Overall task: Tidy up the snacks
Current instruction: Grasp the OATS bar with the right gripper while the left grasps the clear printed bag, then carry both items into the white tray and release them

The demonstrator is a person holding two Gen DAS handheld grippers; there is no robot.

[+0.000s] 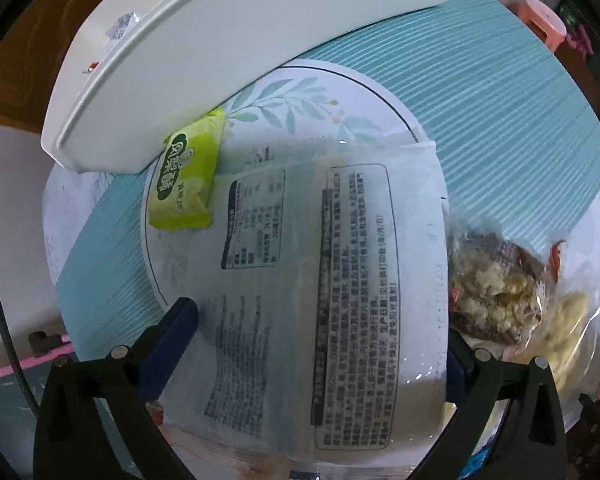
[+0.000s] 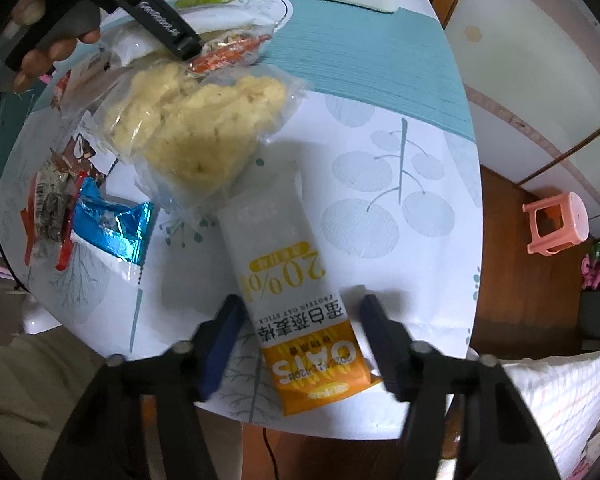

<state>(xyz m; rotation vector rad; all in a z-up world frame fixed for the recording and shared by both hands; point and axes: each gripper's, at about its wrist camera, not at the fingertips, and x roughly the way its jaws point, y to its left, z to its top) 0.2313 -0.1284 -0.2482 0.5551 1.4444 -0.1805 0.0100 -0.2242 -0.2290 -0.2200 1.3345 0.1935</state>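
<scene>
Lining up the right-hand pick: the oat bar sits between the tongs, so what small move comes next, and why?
Probably close the right tongs on the oat bar. The bar lies flat on the table, lengthwise between both fingers, with gaps showing on each side, so nothing grips it yet.

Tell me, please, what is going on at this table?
A person is sorting snacks with two handheld grippers. The right gripper has its fingers on either side of the oat bar, not yet pressing it. The left gripper hangs wide open over a large clear packet on a plate.
</scene>
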